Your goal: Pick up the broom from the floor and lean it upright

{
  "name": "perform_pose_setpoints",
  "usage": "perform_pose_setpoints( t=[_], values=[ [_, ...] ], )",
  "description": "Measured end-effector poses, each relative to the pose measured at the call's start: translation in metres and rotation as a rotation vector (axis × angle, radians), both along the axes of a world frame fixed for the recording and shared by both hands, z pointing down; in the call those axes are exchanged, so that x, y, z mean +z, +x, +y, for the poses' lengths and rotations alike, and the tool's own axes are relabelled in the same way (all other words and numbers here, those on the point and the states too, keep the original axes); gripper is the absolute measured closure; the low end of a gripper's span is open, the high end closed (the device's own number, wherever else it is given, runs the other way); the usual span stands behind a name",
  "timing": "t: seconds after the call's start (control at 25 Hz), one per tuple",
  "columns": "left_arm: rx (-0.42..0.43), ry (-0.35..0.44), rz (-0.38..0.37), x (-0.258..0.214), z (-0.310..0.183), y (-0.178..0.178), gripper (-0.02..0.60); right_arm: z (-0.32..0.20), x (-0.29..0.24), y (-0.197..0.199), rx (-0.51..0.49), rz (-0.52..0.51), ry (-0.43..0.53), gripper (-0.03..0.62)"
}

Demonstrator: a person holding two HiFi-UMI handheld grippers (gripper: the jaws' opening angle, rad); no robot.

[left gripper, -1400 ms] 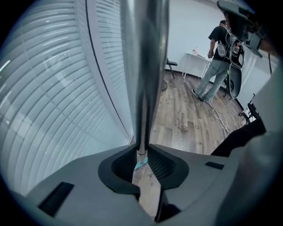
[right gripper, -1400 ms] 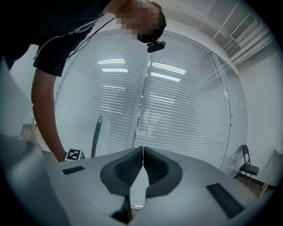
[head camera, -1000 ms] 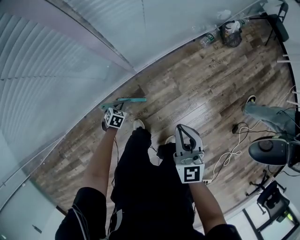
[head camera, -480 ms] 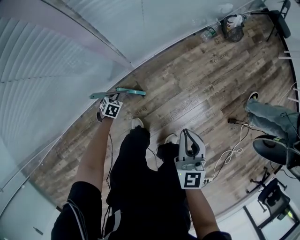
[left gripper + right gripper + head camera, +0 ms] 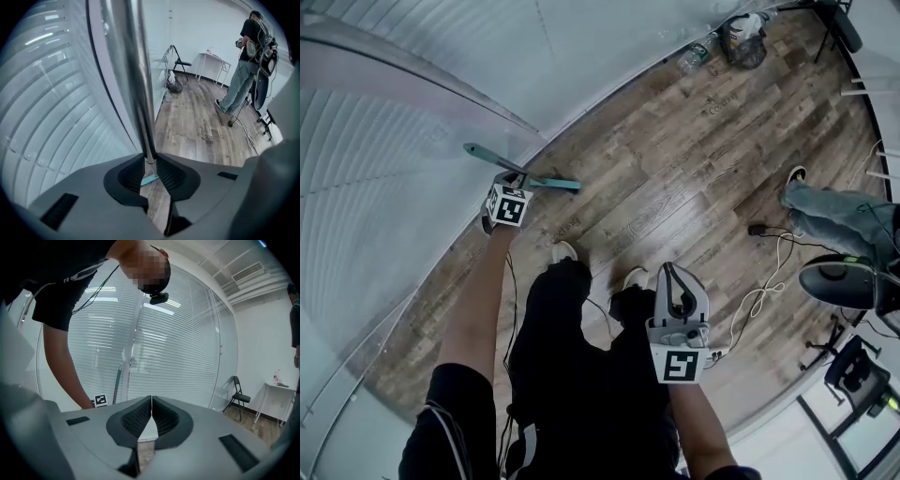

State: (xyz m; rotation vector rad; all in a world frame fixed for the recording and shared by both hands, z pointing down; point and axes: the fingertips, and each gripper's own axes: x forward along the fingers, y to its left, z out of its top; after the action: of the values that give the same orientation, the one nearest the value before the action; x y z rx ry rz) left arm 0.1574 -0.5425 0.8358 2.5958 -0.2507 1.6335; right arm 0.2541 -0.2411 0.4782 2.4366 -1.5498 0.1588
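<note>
The broom (image 5: 539, 179) is a thin teal pole seen almost end-on in the head view, beside the glass wall. My left gripper (image 5: 512, 187) is shut on its handle. In the left gripper view the handle (image 5: 136, 70) rises steeply out of the jaws of the left gripper (image 5: 150, 162), and the teal head (image 5: 150, 179) shows below them over the wood floor. The right gripper view shows the handle (image 5: 117, 378) nearly upright against the blinds. My right gripper (image 5: 678, 281) hangs over my legs, away from the broom. Seen along its jaws, the right gripper (image 5: 151, 409) is shut and holds nothing.
A glass wall with blinds (image 5: 412, 112) runs along the left. Another person (image 5: 834, 214) stands at the right beside an office chair (image 5: 842, 281), with cables (image 5: 759, 300) on the floor. A bin (image 5: 741, 42), a bottle (image 5: 694, 58) and a folding chair (image 5: 180, 65) stand at the far end.
My left gripper has carried the broom up and left in the head view, closer to the glass wall, and the pole's upper end has swung toward the wall. The right gripper sank slightly.
</note>
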Motion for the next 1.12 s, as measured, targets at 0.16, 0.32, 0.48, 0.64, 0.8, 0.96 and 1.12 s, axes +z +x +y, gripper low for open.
perform_pose_setpoints(
  t=[0.16, 0.32, 0.48, 0.64, 0.8, 0.96, 1.12],
  values=[
    [-0.053, -0.022, 0.020, 0.006, -0.005, 0.011, 0.491, 0.019, 0.007, -0.005, 0.023, 0.001, -0.031, 0.574],
    [-0.116, -0.040, 0.027, 0.002, -0.012, 0.014, 0.491, 0.036, 0.017, -0.007, 0.037, -0.039, -0.053, 0.574],
    [-0.124, -0.032, 0.033, 0.002, -0.013, 0.015, 0.491, 0.047, 0.020, -0.006, 0.041, -0.059, -0.056, 0.574],
    [-0.130, -0.030, 0.041, 0.005, -0.014, 0.018, 0.491, 0.048, 0.019, 0.001, 0.053, -0.057, -0.050, 0.574],
    [-0.140, -0.019, 0.033, 0.005, -0.019, 0.018, 0.489, 0.040, 0.021, -0.003, 0.049, -0.071, -0.027, 0.574],
    [-0.152, 0.002, 0.028, -0.002, -0.019, 0.013, 0.489, 0.044, 0.024, -0.012, 0.026, -0.094, -0.035, 0.574],
    [-0.139, 0.021, 0.022, -0.003, -0.021, 0.007, 0.489, 0.044, 0.022, -0.014, 0.011, -0.110, -0.023, 0.574]
  ],
)
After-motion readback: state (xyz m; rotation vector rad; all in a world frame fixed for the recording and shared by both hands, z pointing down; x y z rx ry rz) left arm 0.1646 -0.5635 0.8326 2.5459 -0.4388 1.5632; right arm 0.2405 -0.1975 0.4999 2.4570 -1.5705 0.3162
